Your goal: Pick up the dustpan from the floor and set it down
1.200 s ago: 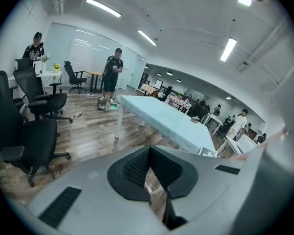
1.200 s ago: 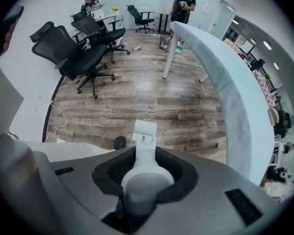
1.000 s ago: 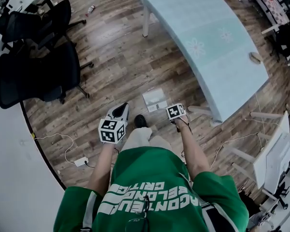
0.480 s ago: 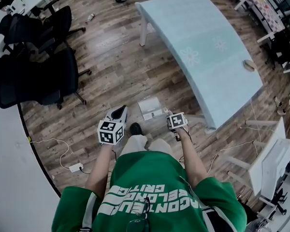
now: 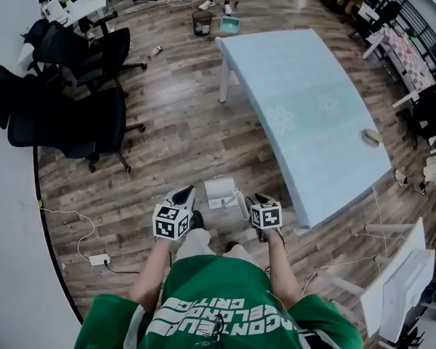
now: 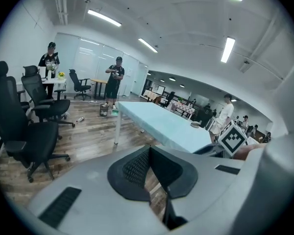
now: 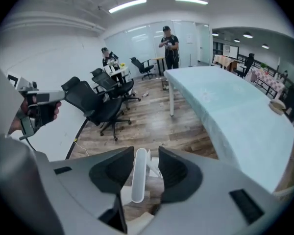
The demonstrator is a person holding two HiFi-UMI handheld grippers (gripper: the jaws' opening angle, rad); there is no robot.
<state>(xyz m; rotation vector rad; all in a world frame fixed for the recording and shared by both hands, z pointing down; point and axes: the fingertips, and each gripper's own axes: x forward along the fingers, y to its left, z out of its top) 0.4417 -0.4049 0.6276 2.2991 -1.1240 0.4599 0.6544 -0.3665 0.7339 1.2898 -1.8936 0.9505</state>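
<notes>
The white dustpan (image 5: 219, 193) sits on the wood floor just ahead of the person's feet. Its handle (image 5: 241, 206) runs along its right side. My right gripper (image 5: 260, 197) hangs right beside that handle. In the right gripper view the handle (image 7: 139, 175) shows in the gap of the right gripper (image 7: 146, 150), close to the left pad and clear of the right one. Those jaws have just been opening, and no pad presses on the handle. My left gripper (image 5: 183, 193) is left of the pan. The tips of the left gripper (image 6: 149, 148) meet, with nothing held.
A long pale-blue table (image 5: 305, 100) stands to the right, with a small bowl (image 5: 370, 137) on it. Black office chairs (image 5: 73, 115) crowd the left. A power strip with its cable (image 5: 98, 259) lies at the lower left. A waste bin (image 5: 201, 22) and standing people are at the far end.
The head view has lifted and takes in more of the room. The dustpan stays on the floor between the two grippers, and both grippers sit lower in the picture.
</notes>
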